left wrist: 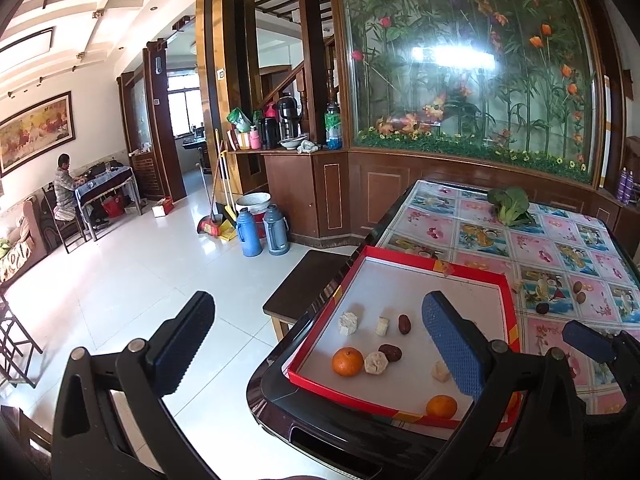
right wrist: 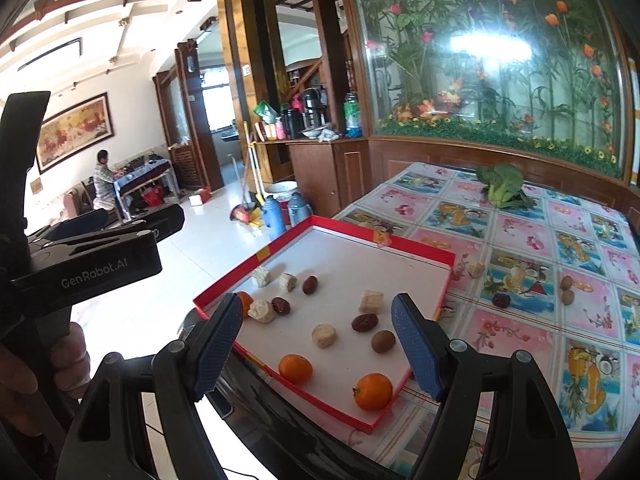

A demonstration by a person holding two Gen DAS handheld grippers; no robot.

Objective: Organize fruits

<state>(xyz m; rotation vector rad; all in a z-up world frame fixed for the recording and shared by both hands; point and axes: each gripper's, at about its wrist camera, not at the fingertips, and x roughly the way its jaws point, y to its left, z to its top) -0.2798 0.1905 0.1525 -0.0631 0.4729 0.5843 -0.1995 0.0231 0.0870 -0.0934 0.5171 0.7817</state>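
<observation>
A red-rimmed tray (right wrist: 446, 258) with a white floor lies at the table's near left corner; it also shows in the left wrist view (left wrist: 472, 270). In it lie three oranges (right wrist: 373, 391) (right wrist: 295, 368) (left wrist: 347, 361), several red dates (right wrist: 364, 322), pale sugarcane chunks (right wrist: 323, 335) and a brown longan (right wrist: 383, 341). On the cloth outside lie a date (right wrist: 500, 300), two longans (right wrist: 567, 289) and a pale chunk (right wrist: 476, 269). My right gripper (right wrist: 316, 346) is open and empty above the tray's near edge. My left gripper (left wrist: 316, 344) is open and empty, left of the tray.
A green leafy vegetable (right wrist: 502, 186) lies at the table's far side on the patterned cloth (right wrist: 560, 320). A dark stool (left wrist: 308, 284) stands left of the table. Thermos flasks (left wrist: 262, 228), a broom and a wooden cabinet stand beyond. A person sits far left.
</observation>
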